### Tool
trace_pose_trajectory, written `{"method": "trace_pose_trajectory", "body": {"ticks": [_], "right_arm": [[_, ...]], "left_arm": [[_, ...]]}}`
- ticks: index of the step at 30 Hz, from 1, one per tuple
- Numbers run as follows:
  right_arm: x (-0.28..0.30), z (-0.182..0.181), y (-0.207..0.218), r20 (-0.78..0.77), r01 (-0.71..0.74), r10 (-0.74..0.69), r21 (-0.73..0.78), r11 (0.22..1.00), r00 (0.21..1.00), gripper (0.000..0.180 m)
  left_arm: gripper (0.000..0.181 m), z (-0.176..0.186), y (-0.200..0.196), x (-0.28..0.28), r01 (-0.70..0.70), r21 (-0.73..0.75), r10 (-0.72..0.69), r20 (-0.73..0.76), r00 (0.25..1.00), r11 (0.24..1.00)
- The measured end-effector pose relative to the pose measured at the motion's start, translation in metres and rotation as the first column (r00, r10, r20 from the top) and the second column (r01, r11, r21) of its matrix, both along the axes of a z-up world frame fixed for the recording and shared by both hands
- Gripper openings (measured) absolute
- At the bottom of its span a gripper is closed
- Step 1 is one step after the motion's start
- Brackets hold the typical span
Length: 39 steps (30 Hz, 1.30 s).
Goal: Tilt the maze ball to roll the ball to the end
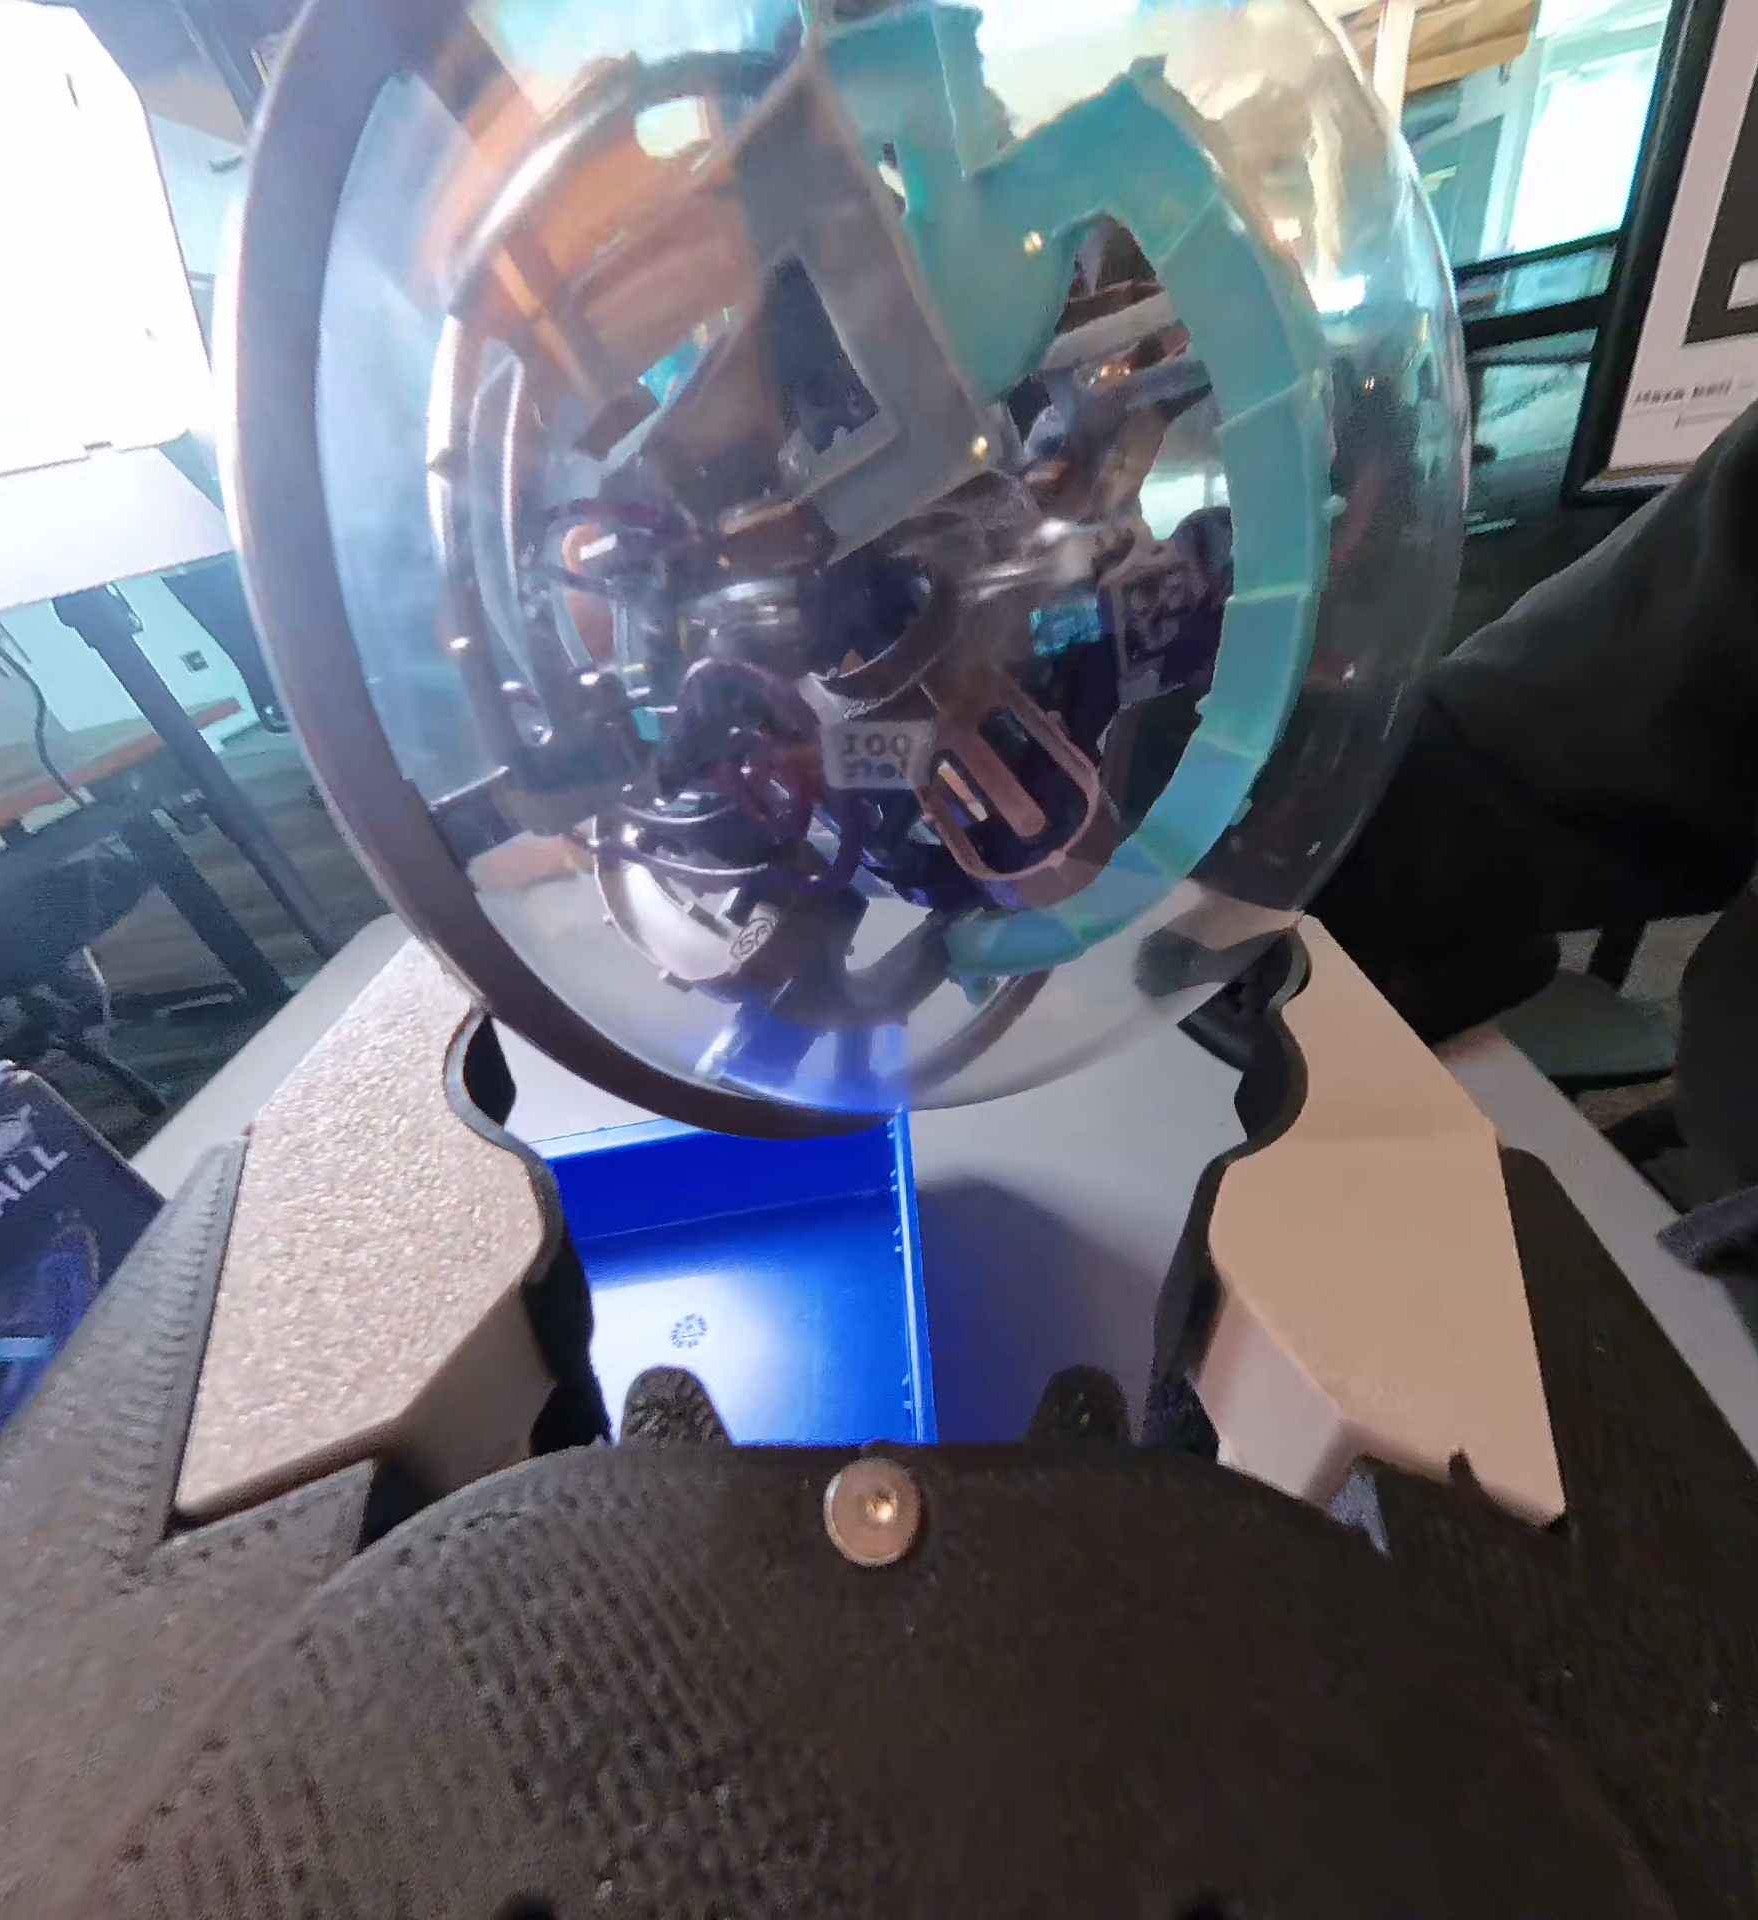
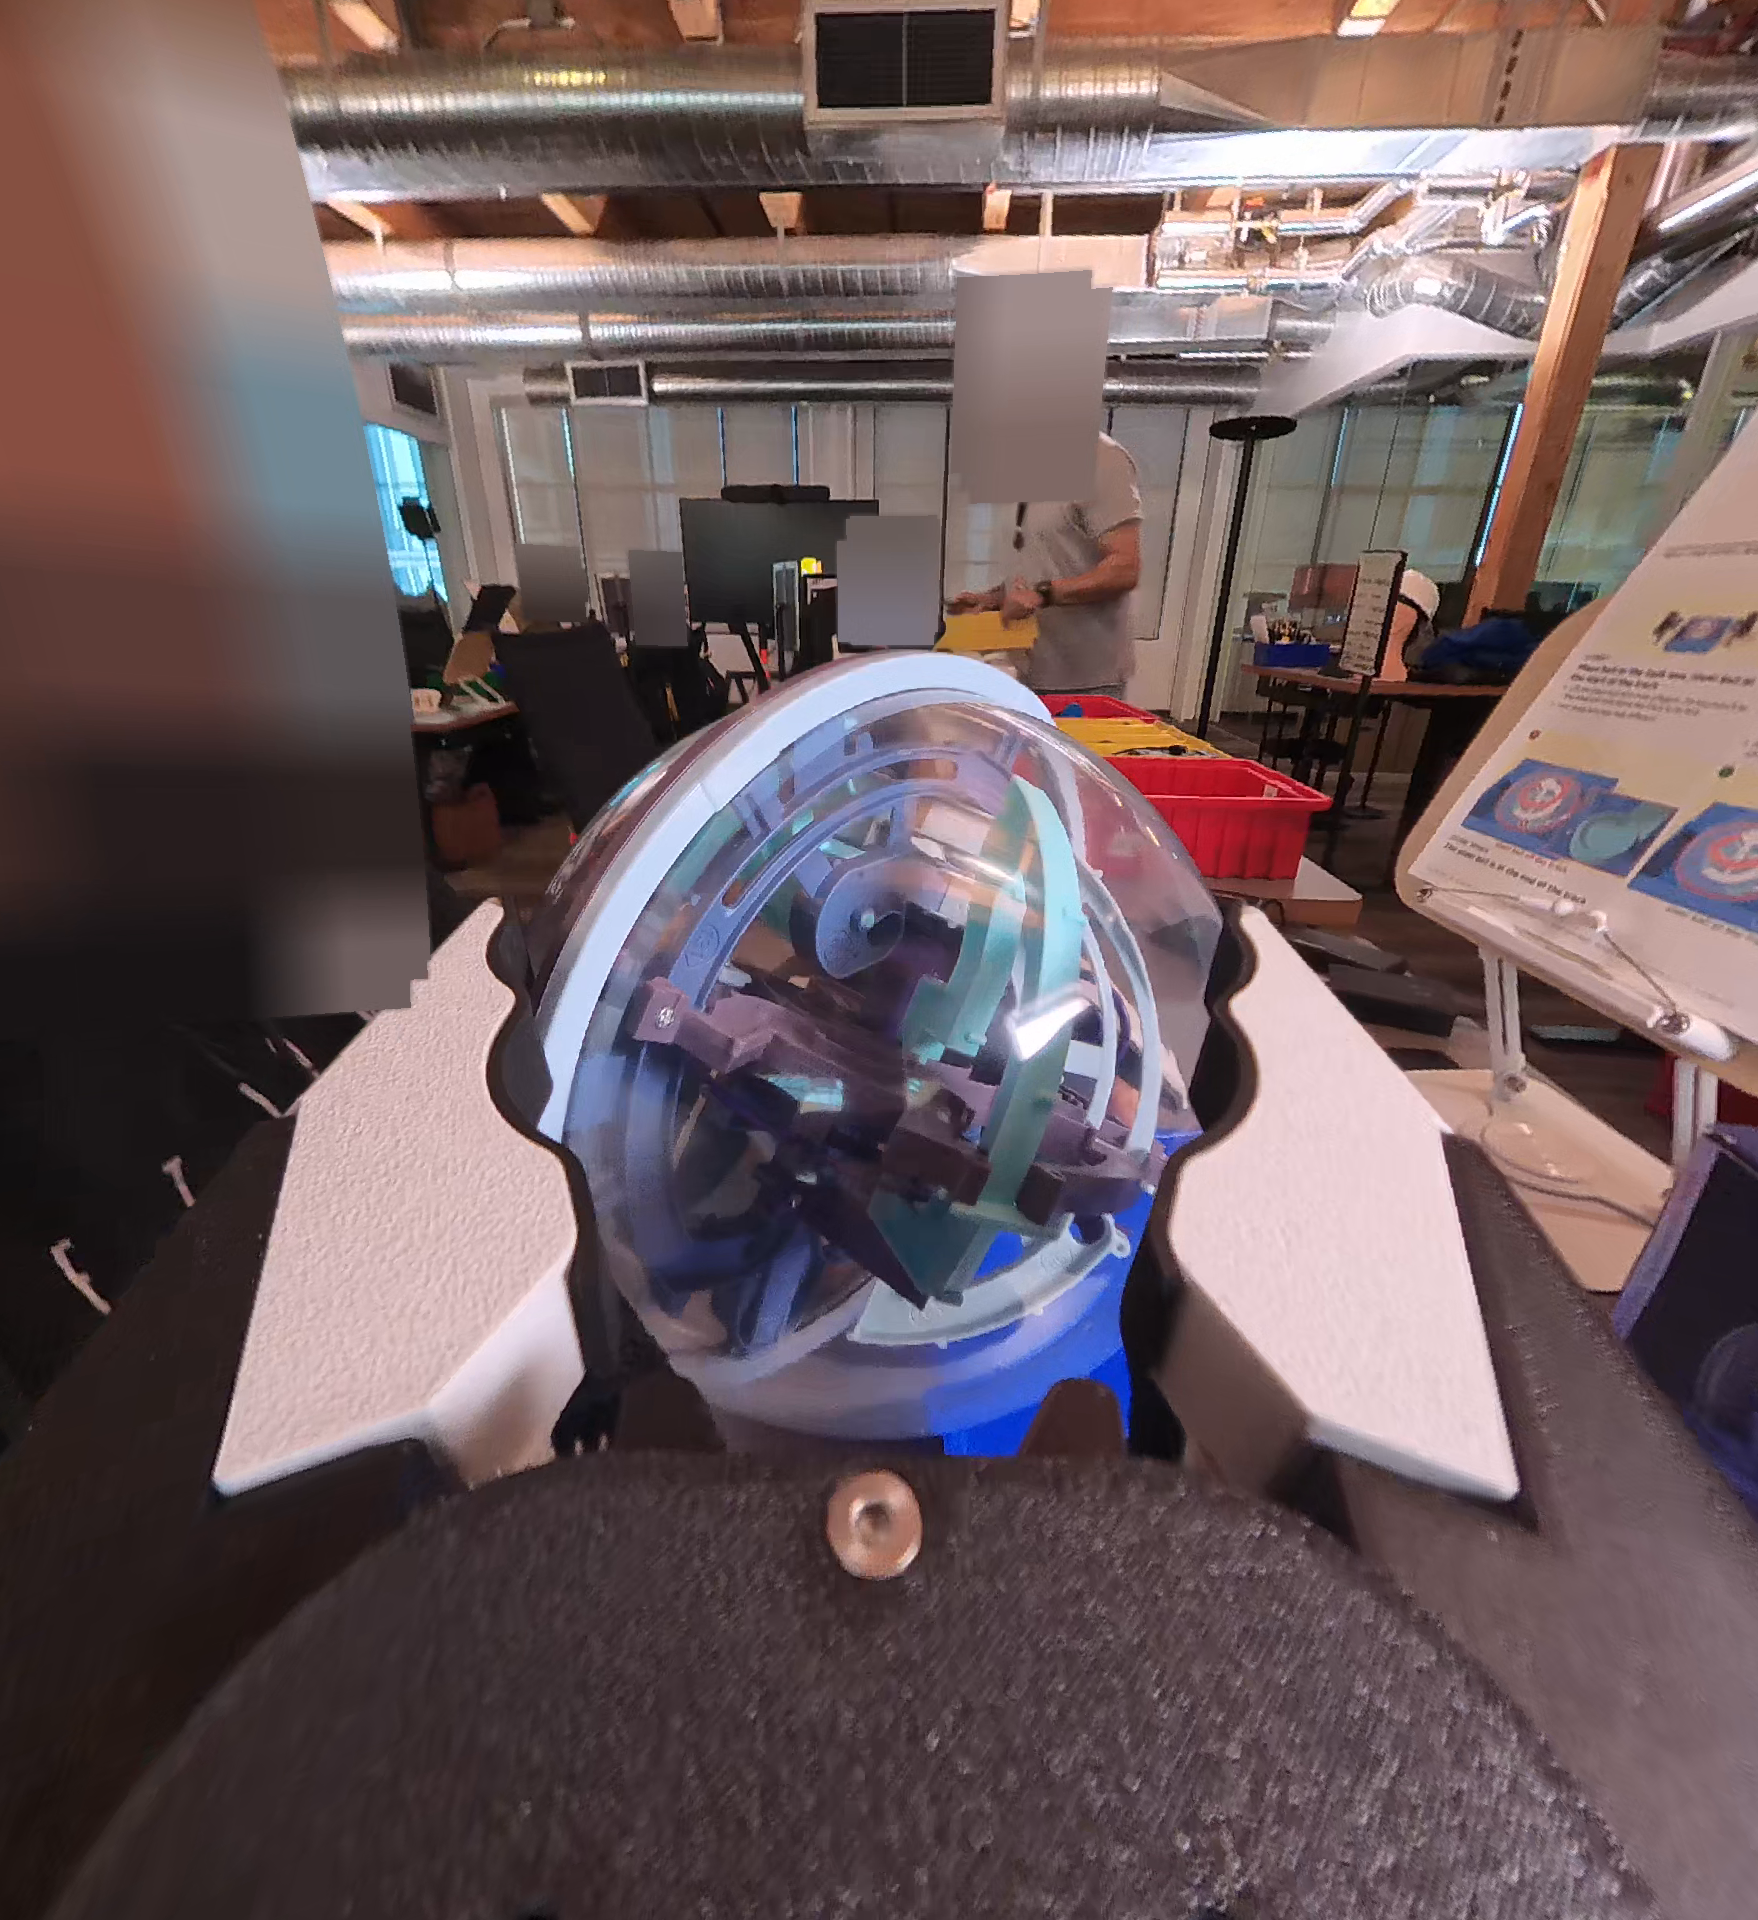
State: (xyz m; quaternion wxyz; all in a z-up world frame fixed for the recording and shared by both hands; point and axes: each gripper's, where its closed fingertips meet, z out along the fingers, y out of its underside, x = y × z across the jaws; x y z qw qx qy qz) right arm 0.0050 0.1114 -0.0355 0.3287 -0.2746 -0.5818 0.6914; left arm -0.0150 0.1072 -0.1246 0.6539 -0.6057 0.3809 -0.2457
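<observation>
While the maze ball is pinched between the fingers of the right gripper, it is held lifted above a blue bin, just ahead of the spread left gripper.

The clear shell is seen to be hard, smooth and round, with a pale band around its middle and teal, grey and purple plastic tracks packed inside; the small rolling ball cannot be made out among them. A slip is judged the main risk: the glossy curve is clamped only at its sides by textured white fingers, so a sharp tilt could let the sphere twist out and drop into the bin. A hasty tilt could also send the inner ball off its narrow track. The left gripper's jaws are not seen to touch the shell, so little support is given there.
</observation>
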Motion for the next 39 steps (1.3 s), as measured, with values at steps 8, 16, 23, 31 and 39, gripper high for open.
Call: {"method": "trace_pose_trajectory", "body": {"ticks": [8, 16, 23, 31, 39], "right_arm": [[0.010, -0.002, -0.017, -0.002, 0.016, -0.016, 0.154, 0.988, 1.000, 0.124], [0.005, 0.000, -0.022, 0.039, 0.047, -0.055, 0.172, 0.984, 0.998, 0.120], [0.002, -0.002, -0.021, 0.061, 0.059, -0.070, 0.177, 0.983, 0.996, 0.120], [-0.001, -0.001, -0.030, 0.061, 0.089, -0.106, 0.233, 0.968, 0.993, 0.120], [0.007, 0.001, -0.043, -0.031, 0.077, -0.071, 0.295, 0.952, 0.997, 0.120]], "left_arm": [[0.143, -0.015, 0.004, 0.007, -0.039, 0.080, 0.050, -0.136, 0.990, 0.996], [0.143, -0.032, 0.010, 0.011, -0.039, -0.003, 0.038, -0.151, 0.988, 0.999], [0.144, -0.034, 0.011, 0.011, -0.035, -0.028, 0.030, -0.149, 0.988, 0.999], [0.142, -0.036, 0.010, 0.010, -0.017, -0.013, 0.015, -0.148, 0.989, 1.000], [0.143, -0.026, 0.004, 0.008, -0.015, 0.079, 0.030, -0.196, 0.980, 0.997]]}}
